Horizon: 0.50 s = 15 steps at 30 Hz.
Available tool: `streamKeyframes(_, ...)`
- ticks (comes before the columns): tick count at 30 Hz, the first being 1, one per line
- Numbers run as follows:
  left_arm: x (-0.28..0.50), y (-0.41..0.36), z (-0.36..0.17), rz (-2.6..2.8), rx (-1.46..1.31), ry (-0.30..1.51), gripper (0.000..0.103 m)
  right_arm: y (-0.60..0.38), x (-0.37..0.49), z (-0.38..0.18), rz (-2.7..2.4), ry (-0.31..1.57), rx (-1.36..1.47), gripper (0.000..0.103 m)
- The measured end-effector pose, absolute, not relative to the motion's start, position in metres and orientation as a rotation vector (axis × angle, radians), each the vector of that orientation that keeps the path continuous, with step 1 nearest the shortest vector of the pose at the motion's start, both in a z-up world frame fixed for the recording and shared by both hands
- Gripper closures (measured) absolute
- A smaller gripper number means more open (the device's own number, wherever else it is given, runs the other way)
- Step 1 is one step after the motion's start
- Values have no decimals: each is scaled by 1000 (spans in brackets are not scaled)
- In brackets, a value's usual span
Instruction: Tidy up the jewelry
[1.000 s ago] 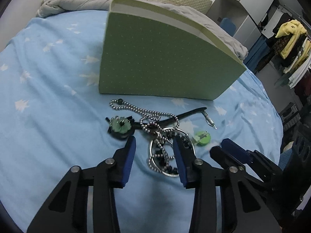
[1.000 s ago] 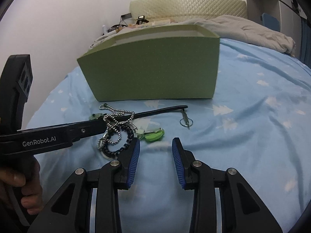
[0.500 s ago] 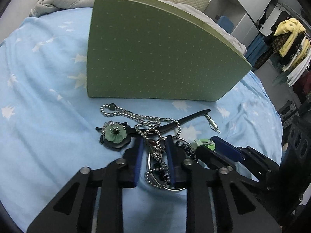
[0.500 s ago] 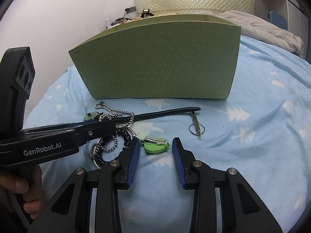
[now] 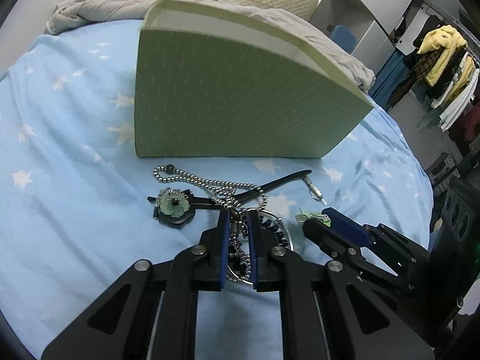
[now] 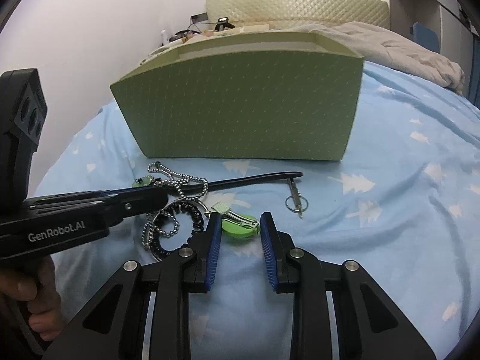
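In the left wrist view the left tongs (image 5: pixel 237 214), low at centre of frame, are closing with a tangle of the silver bead chain (image 5: pixel 210 181) and dark beads between their blue pads, which sit close against it over a metal ring (image 5: pixel 286 234) on the blue bed sheet (image 5: pixel 66 180). In the right wrist view the right tongs (image 6: pixel 240 220) are also closing around a round green clip (image 6: pixel 238 228), the pads just beside it but not yet pressing. The green box (image 6: pixel 240 105) stands behind the jewelry in the upper centre, with a green flower brooch (image 5: pixel 175 205) left of the left tongs.
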State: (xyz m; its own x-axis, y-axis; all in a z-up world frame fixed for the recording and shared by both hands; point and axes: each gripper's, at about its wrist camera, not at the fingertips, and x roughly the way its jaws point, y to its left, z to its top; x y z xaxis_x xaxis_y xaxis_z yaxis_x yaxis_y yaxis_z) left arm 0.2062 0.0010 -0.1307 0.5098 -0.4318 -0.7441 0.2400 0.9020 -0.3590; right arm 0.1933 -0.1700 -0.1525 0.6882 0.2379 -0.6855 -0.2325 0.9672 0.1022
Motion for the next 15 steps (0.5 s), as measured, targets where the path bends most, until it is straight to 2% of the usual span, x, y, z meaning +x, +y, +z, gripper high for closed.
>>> streamKeyframes(15,166,4,-69,-393,-183,848,92,-181,153,-95,209,687,21,79)
